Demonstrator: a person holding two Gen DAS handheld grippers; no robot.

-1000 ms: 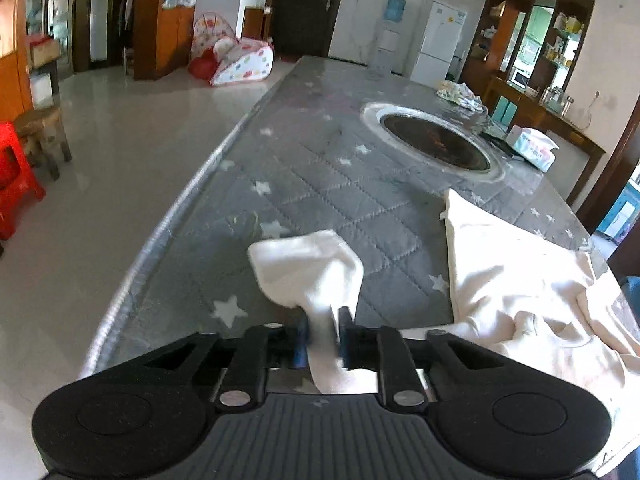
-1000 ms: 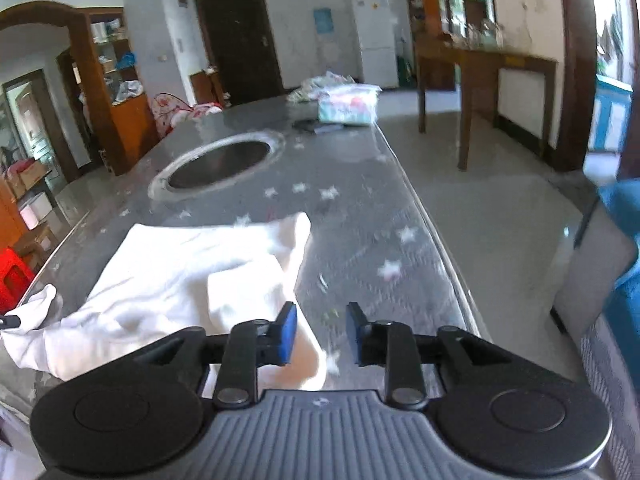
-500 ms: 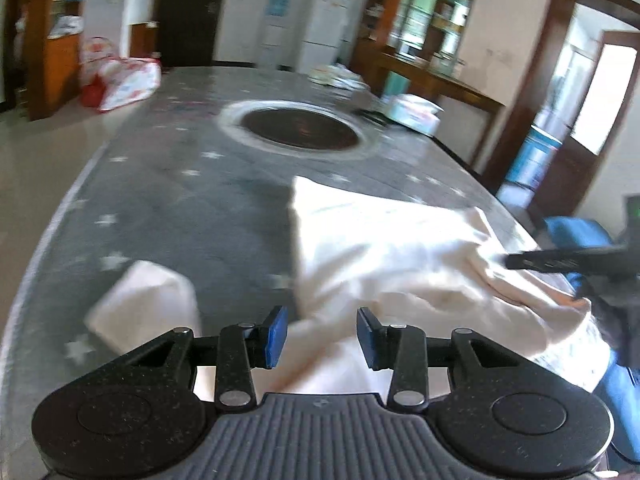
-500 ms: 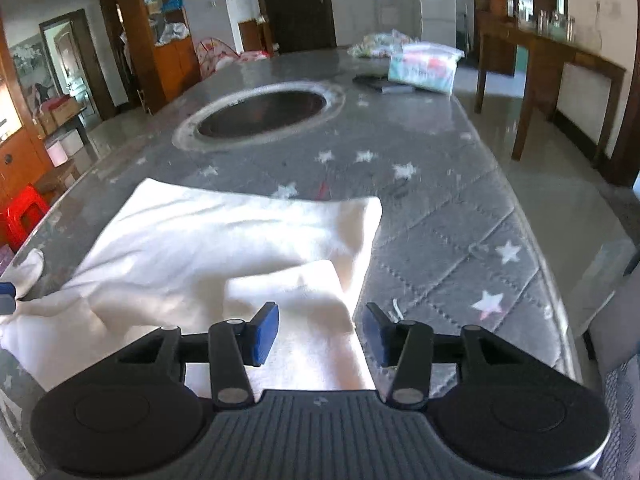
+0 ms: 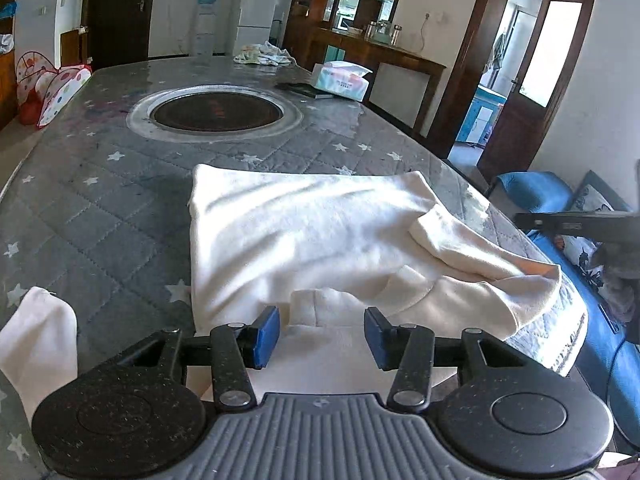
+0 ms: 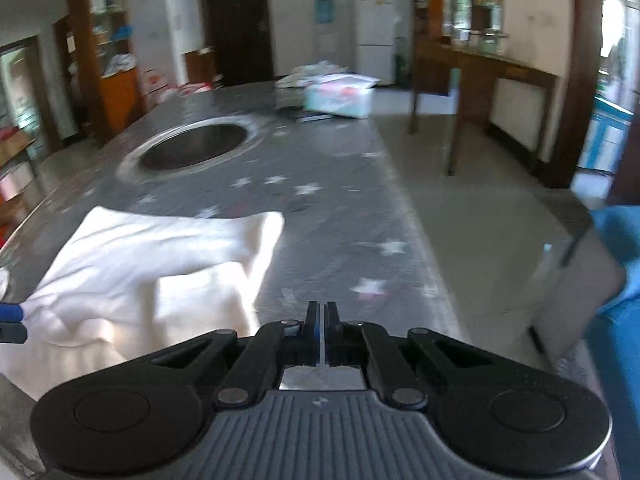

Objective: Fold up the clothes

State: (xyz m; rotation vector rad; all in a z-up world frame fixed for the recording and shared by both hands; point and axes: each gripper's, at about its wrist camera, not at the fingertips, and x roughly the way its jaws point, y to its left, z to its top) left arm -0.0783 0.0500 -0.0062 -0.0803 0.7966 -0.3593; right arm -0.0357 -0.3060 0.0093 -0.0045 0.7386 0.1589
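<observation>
The right gripper [image 6: 320,332] hangs over the near edge of the grey star-patterned table [image 6: 340,208], its two fingers pressed together with nothing between them. To its left lies the cream garment [image 6: 160,264], one sleeve folded across its body. Farther along the table sit a round dark recess [image 6: 196,146] and a tissue pack [image 6: 340,98]. The picture is motion-blurred.

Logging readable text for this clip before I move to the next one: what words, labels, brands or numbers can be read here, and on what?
None can be read.
Tissue pack: coloured print, too small to read.
Fridge: a strip near the top, too small to read.
Tablecloth hem at the near right edge: dark marks, distorted and unreadable.
Left gripper base: a small embossed mark, no letters.
Right wrist view: motion-blurred throughout.
</observation>
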